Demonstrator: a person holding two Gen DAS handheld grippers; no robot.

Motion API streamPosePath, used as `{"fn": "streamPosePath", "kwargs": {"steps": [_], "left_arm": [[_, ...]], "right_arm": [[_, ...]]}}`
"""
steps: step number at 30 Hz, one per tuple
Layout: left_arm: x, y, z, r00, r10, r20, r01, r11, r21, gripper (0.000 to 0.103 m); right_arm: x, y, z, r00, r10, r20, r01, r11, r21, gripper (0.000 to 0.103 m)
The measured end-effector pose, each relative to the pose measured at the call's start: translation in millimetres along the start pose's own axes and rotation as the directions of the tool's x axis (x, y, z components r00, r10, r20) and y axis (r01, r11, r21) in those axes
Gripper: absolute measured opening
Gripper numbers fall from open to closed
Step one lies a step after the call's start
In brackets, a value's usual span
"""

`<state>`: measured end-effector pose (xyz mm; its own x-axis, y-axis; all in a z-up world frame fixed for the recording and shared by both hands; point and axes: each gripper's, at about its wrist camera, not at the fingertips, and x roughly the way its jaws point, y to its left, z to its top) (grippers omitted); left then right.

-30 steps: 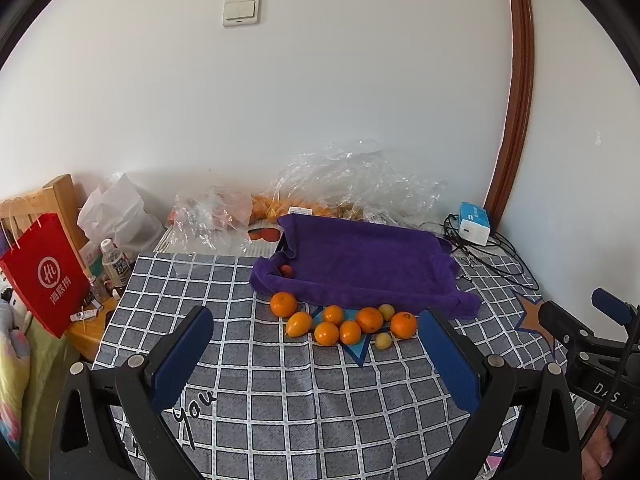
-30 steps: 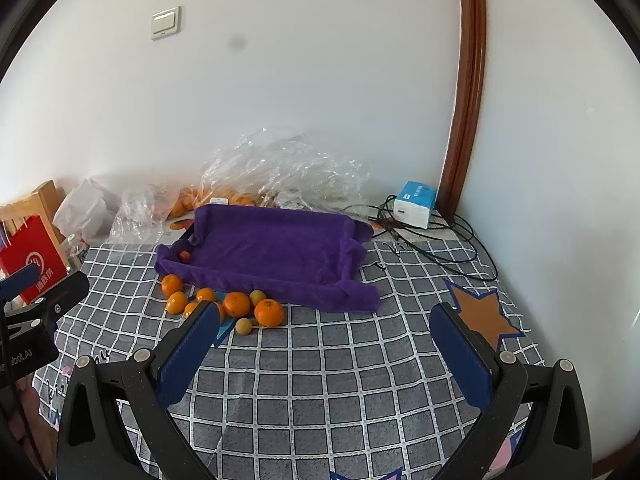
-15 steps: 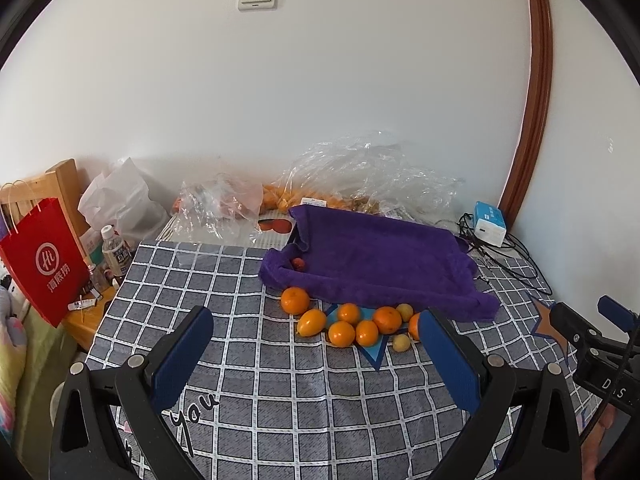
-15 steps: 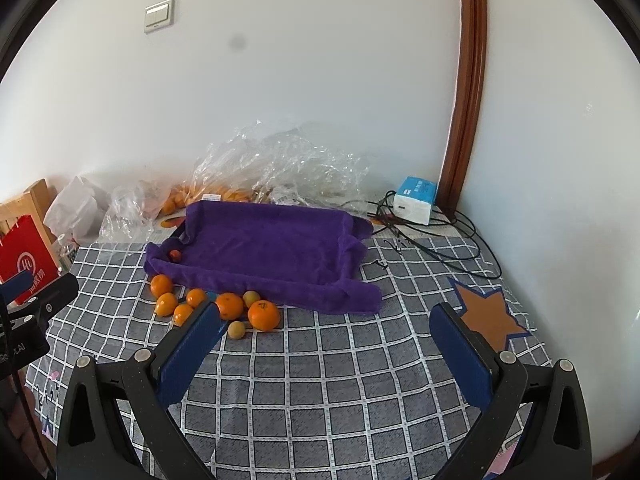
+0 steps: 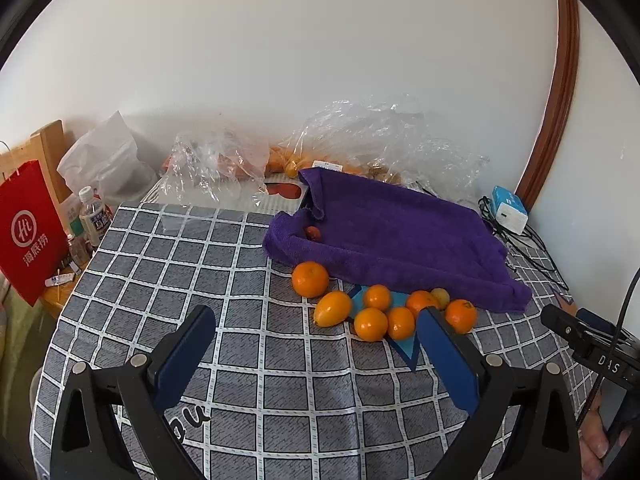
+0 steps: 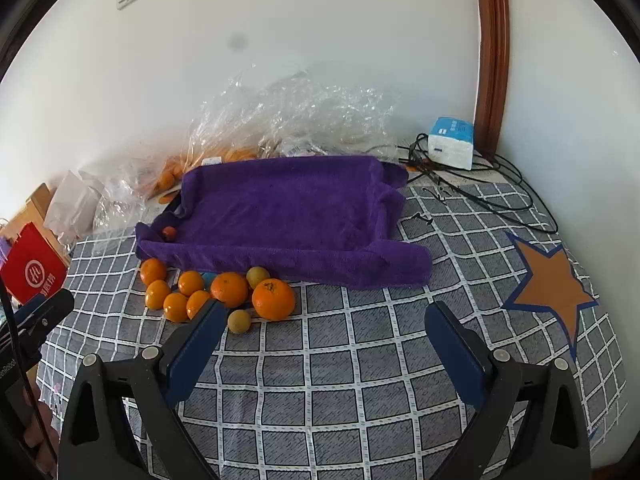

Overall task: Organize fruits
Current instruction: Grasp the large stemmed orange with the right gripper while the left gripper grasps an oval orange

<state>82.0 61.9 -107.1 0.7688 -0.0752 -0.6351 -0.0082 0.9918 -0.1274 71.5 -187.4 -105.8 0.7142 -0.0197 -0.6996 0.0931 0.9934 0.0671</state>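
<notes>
Both my grippers have dropped closer to the grey checked tablecloth (image 6: 340, 364) since a second ago; left gripper (image 5: 316, 344) and right gripper (image 6: 324, 336) hover with fingers spread wide, holding nothing. Loose orange citrus fruits (image 6: 228, 292) cluster just before the purple towel-lined tray (image 6: 288, 216), one small fruit (image 6: 169, 232) inside it. Behind the tray: crumpled clear plastic bags (image 6: 296, 116), white wall (image 6: 320, 32).

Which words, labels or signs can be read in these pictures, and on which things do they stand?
"Hi" in a circle, with Chinese characters below: red paper bag.
"DAS": right gripper body, cut off.
"ou": checked tablecloth, partly hidden.
Bottle label and blue-white box print: too small to read.
</notes>
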Motion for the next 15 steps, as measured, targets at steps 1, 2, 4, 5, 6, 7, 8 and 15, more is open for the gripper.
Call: {"fn": "streamPosePath", "kwargs": {"steps": [1,2,4,5,6,7,8,15], "left_arm": [[5.9,0.9,-1.2,1.000,0.005,-0.005,-0.005,1.000,0.012,0.102],[11.2,1.5,-2.2,1.000,0.010,-0.013,-0.009,1.000,0.025,0.102],[22.1,3.4,-3.2,0.999,0.019,-0.036,-0.018,0.999,0.049,0.102],[27.6,5.4,-3.0,0.999,0.025,-0.047,-0.023,0.998,0.055,0.102],[32.5,8.2,-3.2,0.998,0.028,-0.059,-0.025,0.998,0.055,0.102],[37.1,12.3,-3.2,0.997,0.027,-0.070,-0.023,0.998,0.052,0.101],[42.6,16.6,-3.2,0.996,0.027,-0.082,-0.023,0.999,0.042,0.098],[79.3,43.9,-12.1,0.988,0.034,-0.151,-0.039,0.999,-0.031,0.092]], "right_arm": [[8.0,0.7,-1.5,1.000,-0.003,-0.009,0.003,1.000,-0.006,0.099],[14.7,1.7,-3.2,1.000,-0.006,-0.015,0.006,1.000,-0.010,0.098],[27.4,3.4,-6.5,1.000,-0.006,-0.030,0.005,1.000,-0.014,0.095],[33.0,4.5,-7.7,0.999,-0.001,-0.037,0.001,1.000,-0.019,0.094],[39.3,5.6,-8.8,0.999,0.004,-0.046,-0.005,1.000,-0.026,0.091],[46.3,7.5,-9.5,0.998,0.003,-0.056,-0.005,0.999,-0.034,0.089],[51.4,8.6,-10.1,0.998,0.002,-0.065,-0.005,0.999,-0.039,0.087],[83.6,16.4,-13.0,0.993,0.029,-0.112,-0.037,0.997,-0.068,0.060]]}}
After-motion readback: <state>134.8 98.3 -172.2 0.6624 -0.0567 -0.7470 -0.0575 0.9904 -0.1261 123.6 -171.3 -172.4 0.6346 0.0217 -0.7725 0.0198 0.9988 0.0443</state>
